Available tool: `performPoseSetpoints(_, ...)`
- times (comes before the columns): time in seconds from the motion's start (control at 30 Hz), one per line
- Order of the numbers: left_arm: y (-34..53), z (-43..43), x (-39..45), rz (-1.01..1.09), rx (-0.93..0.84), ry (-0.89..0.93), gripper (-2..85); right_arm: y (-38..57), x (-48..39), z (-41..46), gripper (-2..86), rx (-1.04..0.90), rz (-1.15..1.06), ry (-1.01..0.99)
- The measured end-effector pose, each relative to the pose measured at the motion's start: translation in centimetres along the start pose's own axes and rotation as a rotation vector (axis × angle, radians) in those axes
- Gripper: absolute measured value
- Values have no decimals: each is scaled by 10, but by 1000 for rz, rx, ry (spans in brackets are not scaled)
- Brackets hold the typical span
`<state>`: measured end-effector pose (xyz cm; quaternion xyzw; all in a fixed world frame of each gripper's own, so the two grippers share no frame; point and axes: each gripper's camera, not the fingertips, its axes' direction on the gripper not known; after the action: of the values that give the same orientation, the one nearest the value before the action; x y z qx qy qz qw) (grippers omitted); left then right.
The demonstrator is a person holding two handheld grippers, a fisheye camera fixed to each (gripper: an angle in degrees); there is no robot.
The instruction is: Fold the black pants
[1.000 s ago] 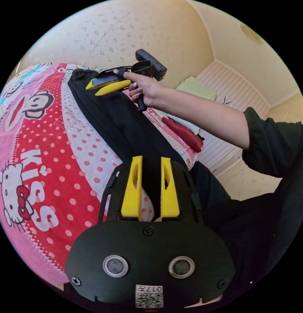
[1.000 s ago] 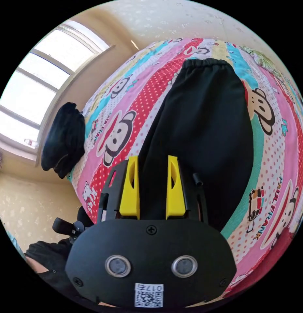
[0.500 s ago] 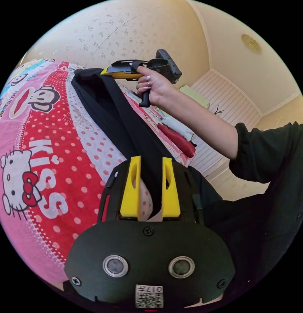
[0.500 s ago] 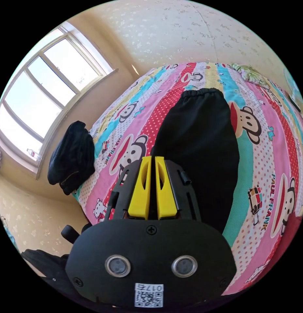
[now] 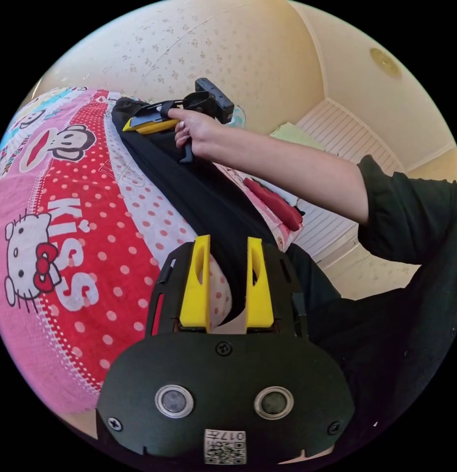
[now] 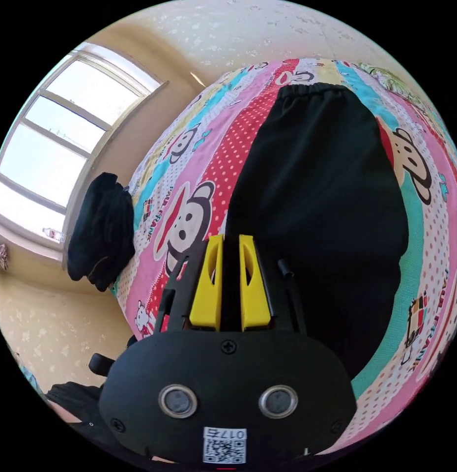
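The black pants (image 5: 199, 196) lie lengthwise on a cartoon-print bedsheet (image 5: 66, 221), with the elastic waistband at the far end (image 6: 312, 91). My left gripper (image 5: 228, 241) stands open at the near end, with the pants' edge lying between its jaws against the right one. A hand holds my right gripper (image 5: 132, 125) low over the pants near the waistband. In the right gripper view, my right gripper (image 6: 231, 241) has its jaws close together with black fabric in the narrow gap. The pants (image 6: 317, 187) spread out flat beyond it.
A heap of dark clothes (image 6: 103, 226) sits at the bed's edge below the window (image 6: 56, 132). A red item (image 5: 275, 206) lies on the bed beyond the pants. The person's bare forearm (image 5: 287, 167) and dark sleeve reach across. The bedsheet (image 6: 189, 147) shows on both sides of the pants.
The right gripper went from open to shut on the pants and lifted the fabric. It has now lowered toward the waistband, and its jaws have parted a little. The left gripper's jaws stayed apart.
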<state>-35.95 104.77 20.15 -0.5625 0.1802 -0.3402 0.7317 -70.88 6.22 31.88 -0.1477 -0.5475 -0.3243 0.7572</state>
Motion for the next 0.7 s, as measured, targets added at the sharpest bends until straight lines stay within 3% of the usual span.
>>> performPoseSetpoints(0.27, -8, 6, 10, -7, -1, -11, 118, 122, -16, -93, 57, 91, -134, 187)
performPoseSetpoints(0.47, -14, 16, 24, -8, -19, -36, 114, 236, 50, -159, 62, 136, 61, 19)
performPoseSetpoints(0.7, -14, 20, 29, -79, 2, -92, 101, 316, 95, -197, 72, 216, 216, -16)
